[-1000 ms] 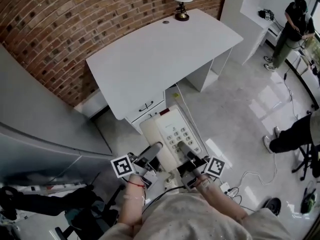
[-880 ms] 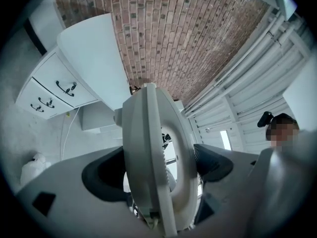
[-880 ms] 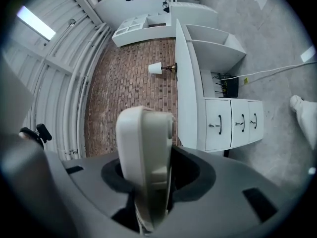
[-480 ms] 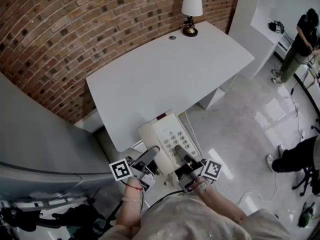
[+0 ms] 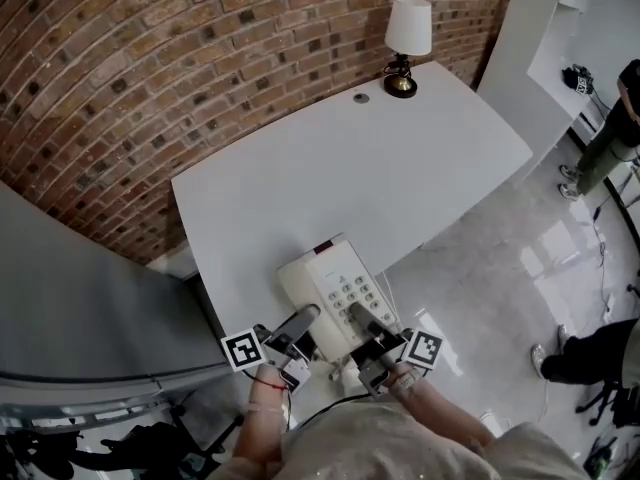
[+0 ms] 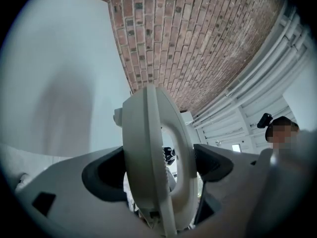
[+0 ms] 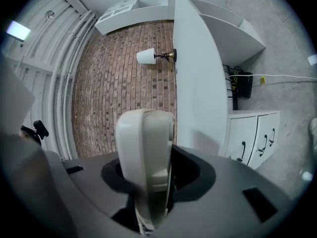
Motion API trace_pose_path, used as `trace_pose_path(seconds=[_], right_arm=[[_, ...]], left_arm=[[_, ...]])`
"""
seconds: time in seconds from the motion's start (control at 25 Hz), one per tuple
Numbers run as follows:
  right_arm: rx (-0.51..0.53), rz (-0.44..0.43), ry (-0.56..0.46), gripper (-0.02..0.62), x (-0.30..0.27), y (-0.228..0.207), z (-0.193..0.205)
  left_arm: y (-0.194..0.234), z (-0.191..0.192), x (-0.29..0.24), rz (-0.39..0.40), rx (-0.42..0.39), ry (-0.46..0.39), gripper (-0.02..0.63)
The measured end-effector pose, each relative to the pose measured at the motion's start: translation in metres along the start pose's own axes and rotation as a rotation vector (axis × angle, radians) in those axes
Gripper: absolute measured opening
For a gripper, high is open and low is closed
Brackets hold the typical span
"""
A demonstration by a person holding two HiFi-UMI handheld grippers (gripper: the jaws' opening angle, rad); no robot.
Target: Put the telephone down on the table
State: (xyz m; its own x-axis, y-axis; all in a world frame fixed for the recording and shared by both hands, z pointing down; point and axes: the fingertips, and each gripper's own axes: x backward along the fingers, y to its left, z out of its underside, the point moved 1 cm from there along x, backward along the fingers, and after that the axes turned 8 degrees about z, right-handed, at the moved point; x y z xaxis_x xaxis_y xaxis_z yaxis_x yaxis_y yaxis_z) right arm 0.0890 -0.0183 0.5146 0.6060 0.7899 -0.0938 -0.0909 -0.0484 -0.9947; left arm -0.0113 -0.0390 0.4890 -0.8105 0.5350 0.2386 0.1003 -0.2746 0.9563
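Note:
A cream desk telephone [image 5: 330, 286] with a keypad and a red mark hangs over the near edge of the white table [image 5: 350, 178]. My left gripper [image 5: 303, 320] is shut on its left side, where the handset lies. My right gripper [image 5: 362, 318] is shut on its right side. In the left gripper view the telephone [image 6: 156, 157] stands edge-on between the jaws of the left gripper [image 6: 158, 170]. The right gripper view has the telephone's edge [image 7: 144, 157] clamped in the right gripper [image 7: 148, 175], with the table [image 7: 195, 83] just ahead. I cannot tell whether the telephone touches the tabletop.
A small lamp [image 5: 405, 43] with a white shade stands at the table's far right corner, beside a round cable hole [image 5: 360, 97]. A brick wall [image 5: 150, 58] runs behind the table. A grey panel [image 5: 80, 308] is at the left. People stand on the floor at the right [image 5: 610, 148].
Both grippers have carried the telephone forward, from over the floor and drawers to above the table's near edge. The table now fills more of the view.

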Motion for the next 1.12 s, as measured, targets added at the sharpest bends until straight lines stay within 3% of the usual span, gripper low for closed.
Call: trace_pose_path(seconds=[0.28, 0.52, 1.12], right_arm=[[0.003, 0.019, 0.058, 0.169, -0.033, -0.012, -0.037], [-0.015, 0.030, 0.090, 0.169, -0.054, -0.018, -0.045], [-0.041, 0.114, 0.088, 0.169, -0.124, -0.038, -0.048]], left_arm=[[0.023, -0.027, -0.027, -0.023, -0.006, -0.046, 0.420], [0.037, -0.043, -0.029, -0.053, 0.015, -0.075, 0.420], [0.074, -0.110, -0.026, -0.081, 0.086, -0.029, 0.420]])
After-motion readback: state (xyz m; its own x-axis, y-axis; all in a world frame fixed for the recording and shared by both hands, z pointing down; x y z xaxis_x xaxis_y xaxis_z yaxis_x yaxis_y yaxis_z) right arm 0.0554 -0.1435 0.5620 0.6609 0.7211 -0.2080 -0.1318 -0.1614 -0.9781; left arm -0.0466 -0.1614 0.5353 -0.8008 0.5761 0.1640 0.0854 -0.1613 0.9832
